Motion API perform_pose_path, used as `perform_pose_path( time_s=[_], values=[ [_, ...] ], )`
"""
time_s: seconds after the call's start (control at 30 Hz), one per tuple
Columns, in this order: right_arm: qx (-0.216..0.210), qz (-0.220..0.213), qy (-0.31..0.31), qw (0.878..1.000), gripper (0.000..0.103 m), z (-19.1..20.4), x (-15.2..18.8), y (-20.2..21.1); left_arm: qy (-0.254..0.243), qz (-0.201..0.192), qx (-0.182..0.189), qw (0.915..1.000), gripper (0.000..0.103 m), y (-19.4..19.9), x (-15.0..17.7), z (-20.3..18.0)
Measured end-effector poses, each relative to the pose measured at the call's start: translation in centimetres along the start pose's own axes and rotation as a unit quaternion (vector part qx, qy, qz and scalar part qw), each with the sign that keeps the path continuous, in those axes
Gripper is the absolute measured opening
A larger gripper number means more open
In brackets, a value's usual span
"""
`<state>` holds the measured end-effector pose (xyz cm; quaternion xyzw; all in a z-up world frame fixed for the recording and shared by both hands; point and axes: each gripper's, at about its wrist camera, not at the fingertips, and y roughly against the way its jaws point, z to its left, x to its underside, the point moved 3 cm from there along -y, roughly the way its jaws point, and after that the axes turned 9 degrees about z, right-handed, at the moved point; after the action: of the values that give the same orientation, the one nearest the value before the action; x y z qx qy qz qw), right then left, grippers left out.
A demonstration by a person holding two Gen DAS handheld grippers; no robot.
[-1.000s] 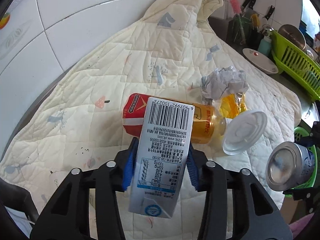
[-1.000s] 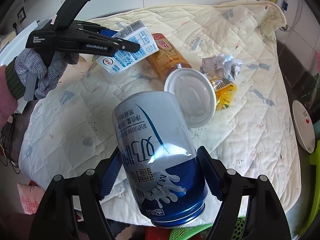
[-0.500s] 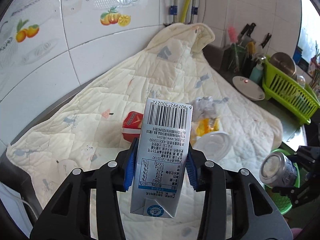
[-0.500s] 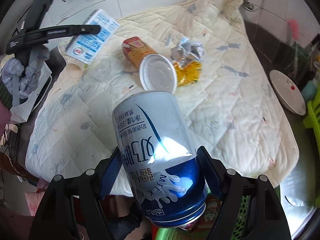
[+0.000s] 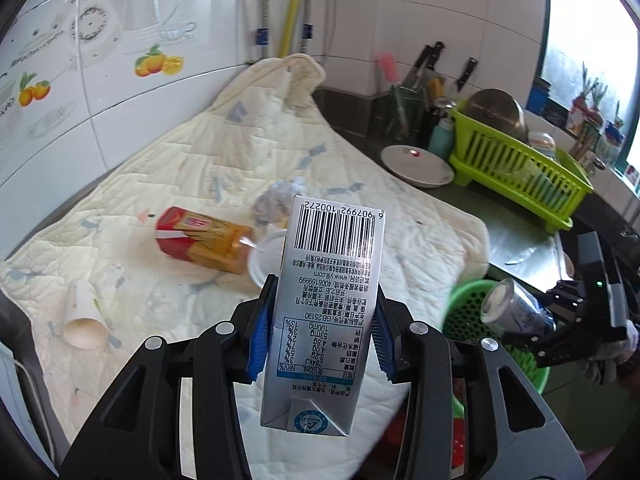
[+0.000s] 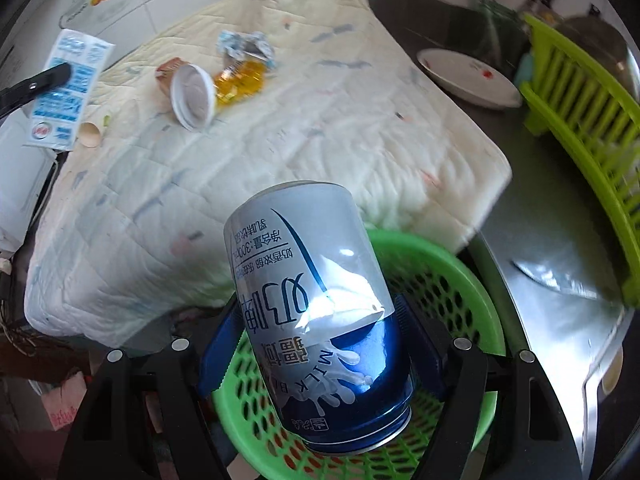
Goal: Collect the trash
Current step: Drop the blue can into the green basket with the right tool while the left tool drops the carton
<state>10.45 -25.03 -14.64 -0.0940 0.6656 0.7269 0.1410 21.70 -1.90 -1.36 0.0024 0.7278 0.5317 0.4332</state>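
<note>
- Tabletop (image 5: 520, 248): dark with a steel strip, mostly covered by a cream quilt (image 5: 192, 184).
- Quilt also shows in the right wrist view (image 6: 320, 112); its near corner overhangs the bin rim.
- Dish rack (image 5: 520, 168), lime green, far right of the tabletop, with a steel pot in it; a white plate (image 5: 416, 160) sits just beside it, clear of the quilt.
- Bin (image 6: 460, 280): green perforated basket, below the quilt's edge. Left wrist view shows its rim (image 5: 460, 308) near the quilt corner.
- Left hand-held gripper (image 5: 320, 336): blue pads clamped on a milk carton (image 5: 328, 312), barcode end pointing away, held up off the quilt. Right wrist view shows the same carton (image 6: 68, 88) at far left, over the quilt's edge.
- Right hand-held gripper (image 6: 316, 352): jaws wide, gripping a blue-and-white can (image 6: 316, 312), tilted, directly over the bin. Left wrist view shows the can (image 5: 516, 308) over the bin rim.
- Left on the quilt, clustered mid-cloth:
 - red-and-gold box (image 5: 200, 240) lying on its side
 - white lid (image 6: 192, 96) touching the box end
 - yellow wrapper (image 6: 240, 80) just beside the lid
 - crumpled foil (image 6: 244, 46) touching the wrapper
- Paper cup (image 5: 82, 316) on its side near the quilt's left edge, well apart from the cluster.
</note>
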Motion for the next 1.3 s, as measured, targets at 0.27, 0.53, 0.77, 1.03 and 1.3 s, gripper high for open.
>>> perform_pose_path(
  time_s=[0.27, 0.53, 0.77, 1.03, 1.3],
  values=[
    [0.001, 0.020, -0.043, 0.999, 0.073, -3.4, 4.1, -1.2, -0.024, 0.003, 0.026, 0.9994, 0.043, -0.1, 1.7, -6.0],
    [-0.014, 0.021, -0.082, 0.996, 0.080, -5.5, 7.4, -0.5, -0.038, 0.013, 0.060, 0.9974, 0.043, -1.4, 2.4, -10.5],
    [-0.005, -0.013, -0.092, 0.996, 0.080, -6.5, 8.8, 2.3, -0.060, 0.022, 0.076, 0.9950, 0.043, -2.6, 2.7, -14.1],
    [0.007, -0.051, -0.099, 0.994, 0.080, -7.1, 9.6, 5.1, -0.083, 0.054, 0.100, 0.9901, 0.043, -5.2, 3.8, -18.2],
    [0.019, -0.072, -0.105, 0.992, 0.080, -8.0, 10.8, 7.2, -0.090, 0.086, 0.115, 0.9855, 0.043, -8.3, 4.1, -21.1]
  ],
)
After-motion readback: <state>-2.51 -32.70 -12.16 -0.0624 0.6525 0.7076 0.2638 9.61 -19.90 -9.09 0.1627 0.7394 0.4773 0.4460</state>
